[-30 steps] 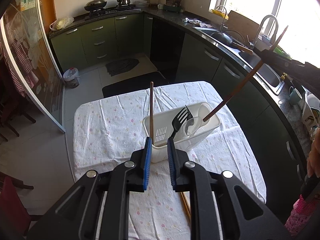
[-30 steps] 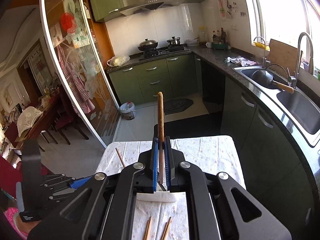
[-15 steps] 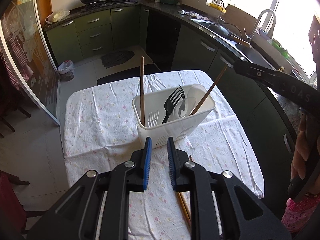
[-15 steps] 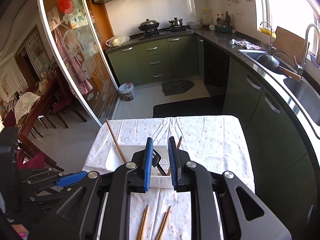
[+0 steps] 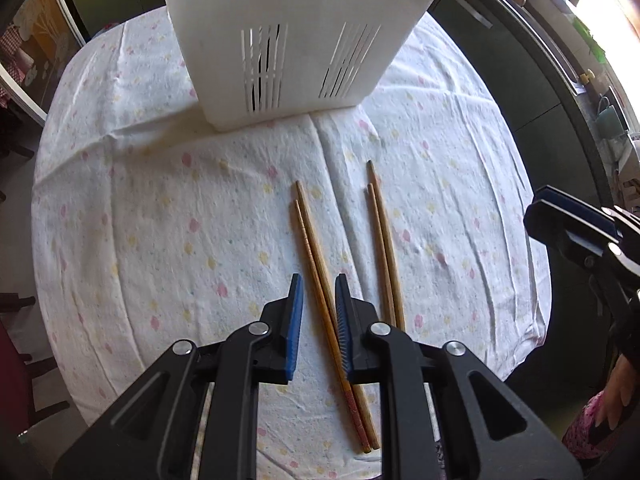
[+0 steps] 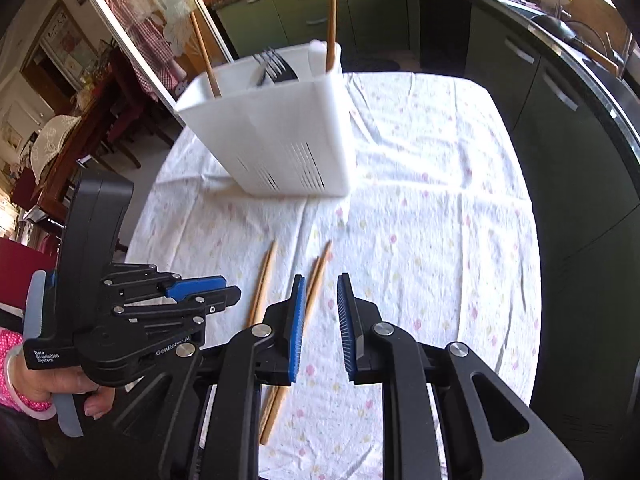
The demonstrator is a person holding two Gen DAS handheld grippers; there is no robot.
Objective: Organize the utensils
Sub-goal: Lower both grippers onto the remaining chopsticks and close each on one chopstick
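The left gripper hangs low over the near part of the table, its blue-padded jaws apart and straddling the left pair of chopsticks — the sticks run between the pads, not pinched. Just to the right lies a second pair of chopsticks, roughly parallel, both pairs pointing toward the white caddy that stands near the far edge of the flowered tablecloth.

The right gripper is also spread open, holding nothing, above the cloth just right of that second pair. In its view the caddy holds two tall wooden handles and a black fork-like utensil. The left gripper shows at the table's left edge, gripped by a hand.
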